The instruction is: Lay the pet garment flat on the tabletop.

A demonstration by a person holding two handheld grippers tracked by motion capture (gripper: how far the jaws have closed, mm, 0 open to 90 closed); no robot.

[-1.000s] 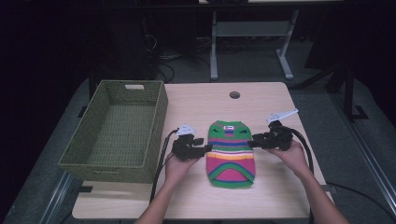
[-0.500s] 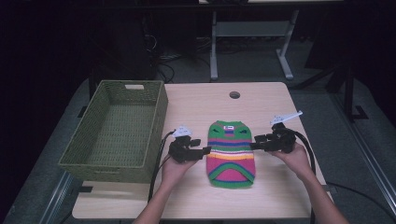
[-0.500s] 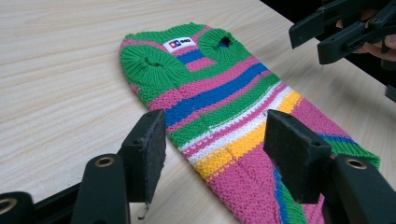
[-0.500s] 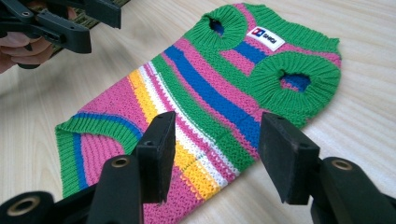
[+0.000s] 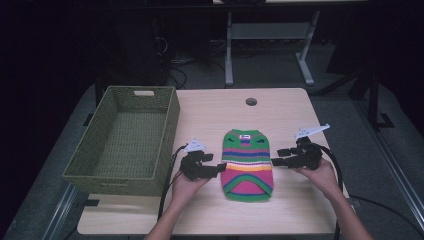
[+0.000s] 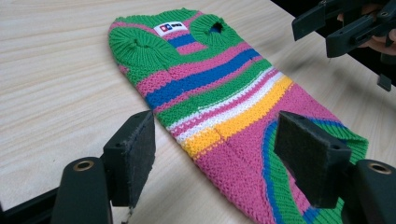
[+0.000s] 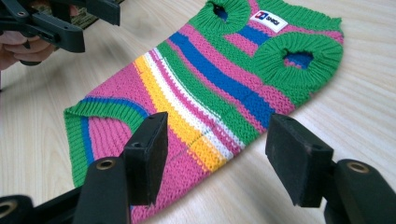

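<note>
A small knitted sweater point(image 5: 247, 165) with green, pink, blue, white and yellow stripes lies flat on the table, neck end away from me. My left gripper point(image 5: 220, 168) sits at its left edge and my right gripper point(image 5: 276, 162) at its right edge. Both have just been opening their jaws. In the left gripper view the left gripper point(image 6: 217, 123) stands wide over the sweater's point(image 6: 219, 98) edge, its pads off the knit. In the right gripper view the right gripper point(image 7: 218, 126) straddles the opposite edge of the sweater point(image 7: 233, 70), also without pressing on it.
A green woven basket point(image 5: 125, 140) stands on the left part of the wooden table point(image 5: 210, 115). A round cable hole point(image 5: 251, 101) sits near the far edge. Metal desk legs and cables stand on the floor behind.
Both hands have stayed at the sweater's sides with little movement. The jaws of both grippers look wider apart. The sweater lies flat as before.
</note>
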